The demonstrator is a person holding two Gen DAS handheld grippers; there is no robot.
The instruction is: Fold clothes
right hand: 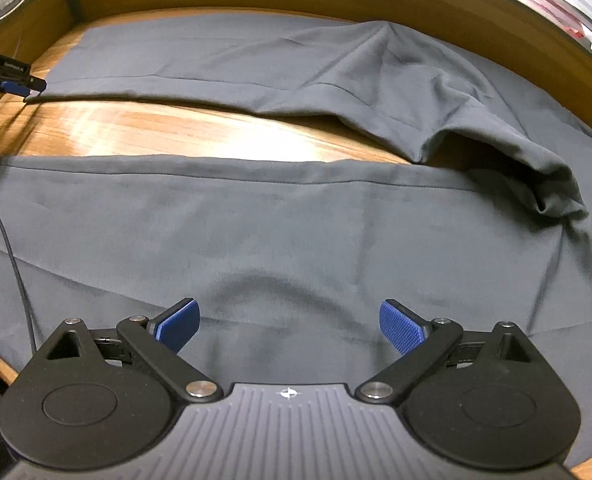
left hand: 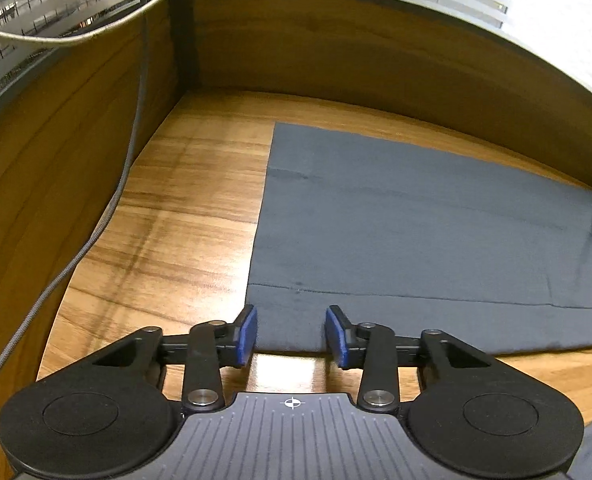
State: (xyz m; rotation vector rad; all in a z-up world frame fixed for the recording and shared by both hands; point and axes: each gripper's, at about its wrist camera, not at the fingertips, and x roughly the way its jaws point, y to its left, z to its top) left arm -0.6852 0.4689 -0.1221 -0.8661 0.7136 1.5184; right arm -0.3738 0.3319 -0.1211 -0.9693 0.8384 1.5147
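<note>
Grey-blue fabric trousers (left hand: pixel 416 232) lie flat on the wooden counter (left hand: pixel 175 220) in the left wrist view, where the left gripper (left hand: pixel 291 334) straddles a hem corner, fingers partly spread, not yet pinching. From the right wrist, the right gripper (right hand: pixel 289 328) hovers over the near leg, fingers wide apart and empty. Both legs lie apart; seemingly folding has barely begun.

Both wrist cameras look steeply down along their tongs, close over the bench (left hand: pixel 183 216). They share the far trouser leg (right hand: pixel 223 60); the left tongs (right hand: pixel 31 85) appear, seemingly, at the right view's edge.
</note>
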